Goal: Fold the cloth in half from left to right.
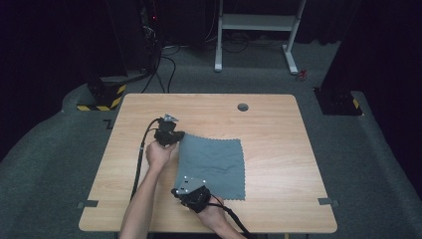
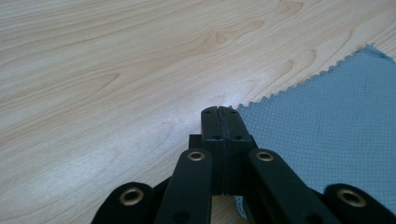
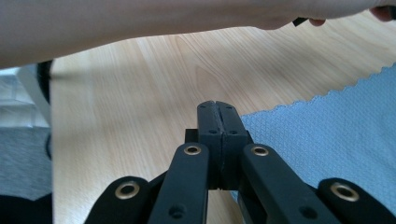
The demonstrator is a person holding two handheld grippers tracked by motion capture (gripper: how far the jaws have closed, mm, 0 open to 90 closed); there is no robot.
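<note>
1. The left tool [image 2: 219, 112] has its jaws pressed together. In the left gripper view the tips sit at the zigzag edge of the grey cloth [image 2: 327, 126], and a scrap of cloth shows below the jaws, so the tool appears to be pinching the cloth at that corner.

2. The right tool [image 3: 218, 106] is likewise clamped tight. In the right gripper view its tips meet the near edge of the cloth [image 3: 327, 135], which passes under the jaws; it too seems to have a corner pinched.

3. From the high view, the left tool [image 1: 175, 135] is at the far-left corner of the cloth [image 1: 214, 167] and the right tool [image 1: 191, 191] at the near-left corner. Both hold the same side, with the left hand [image 1: 158, 154] just behind its tool.

4. The cloth lies spread flat, a little right of the middle of the bench [image 1: 278, 129]. Its left edge looks slightly lifted and curled by the far-left corner; the rest rests on the wood.

5. My reading of progress: both corners are gripped, so the pick-up is done. If the aim is a fold, carrying the left edge across to the right edge and laying it down is not yet done, and no crease shows.

6. Containers: I see none on the bench. The one other mark on it is a small round cable hole [image 1: 243, 106] near the far edge, well apart from the cloth.
</note>
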